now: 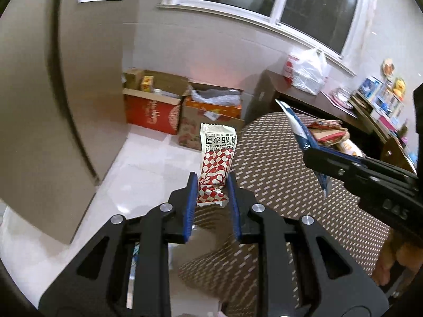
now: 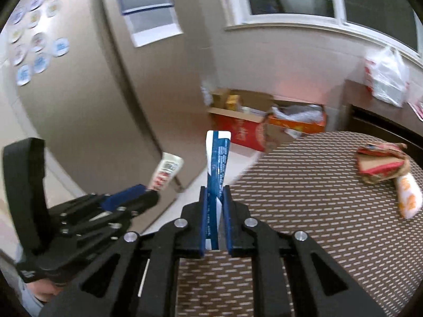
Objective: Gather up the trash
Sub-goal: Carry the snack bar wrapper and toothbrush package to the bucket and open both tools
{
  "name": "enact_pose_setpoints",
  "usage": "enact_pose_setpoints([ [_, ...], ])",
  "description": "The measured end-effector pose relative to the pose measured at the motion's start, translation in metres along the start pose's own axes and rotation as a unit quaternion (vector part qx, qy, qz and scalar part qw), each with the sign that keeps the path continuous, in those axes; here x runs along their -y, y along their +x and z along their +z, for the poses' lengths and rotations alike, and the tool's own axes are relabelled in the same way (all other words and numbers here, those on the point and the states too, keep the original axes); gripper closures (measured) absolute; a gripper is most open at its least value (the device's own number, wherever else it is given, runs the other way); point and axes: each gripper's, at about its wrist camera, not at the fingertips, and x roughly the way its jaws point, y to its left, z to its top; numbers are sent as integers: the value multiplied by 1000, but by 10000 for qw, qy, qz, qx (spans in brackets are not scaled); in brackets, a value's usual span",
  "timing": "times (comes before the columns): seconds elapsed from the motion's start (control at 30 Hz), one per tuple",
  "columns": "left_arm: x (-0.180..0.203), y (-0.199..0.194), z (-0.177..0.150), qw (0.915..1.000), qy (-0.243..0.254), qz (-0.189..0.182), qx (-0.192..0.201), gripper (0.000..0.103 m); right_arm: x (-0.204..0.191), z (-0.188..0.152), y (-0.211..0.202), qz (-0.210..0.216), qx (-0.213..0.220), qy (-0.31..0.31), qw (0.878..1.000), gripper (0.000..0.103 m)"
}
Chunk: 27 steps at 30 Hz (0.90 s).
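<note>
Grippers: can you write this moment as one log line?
left gripper: holds red-white checked sauce packet | right gripper: holds blue-white wrapper

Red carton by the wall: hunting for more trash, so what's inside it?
The red carton holds a small yellow box and pale papers; anything deeper is hidden by its walls.

Round table point(image 2: 304, 211), covered in brown woven cloth with pale dashes. Lying on it near the far right edge: a crumpled pile of red-and-brown cardboard food packaging point(image 2: 380, 162), and just beside it, toward the near side, a white paper wrapper with orange print point(image 2: 408, 198).

White glossy tiled floor point(image 1: 148, 158) carries open cardboard boxes point(image 1: 158, 105) against the wall.
</note>
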Motion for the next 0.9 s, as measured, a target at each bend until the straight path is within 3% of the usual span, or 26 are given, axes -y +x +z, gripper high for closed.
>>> enact_pose_setpoints([
  [0.23,-54,-26,-28,9988,-283,384,-58,80,-73,-14,22,541,-145,-228,9982,91],
  [0.47,-101,-31,-48,9961,-576,637,-223,80,-113,-22,53,778,-405,-292,9957,91],
  [0.9,-141,3,-64,9923,-797,730,-612,80,-135,-31,106,851,-749,-219,9933,91],
])
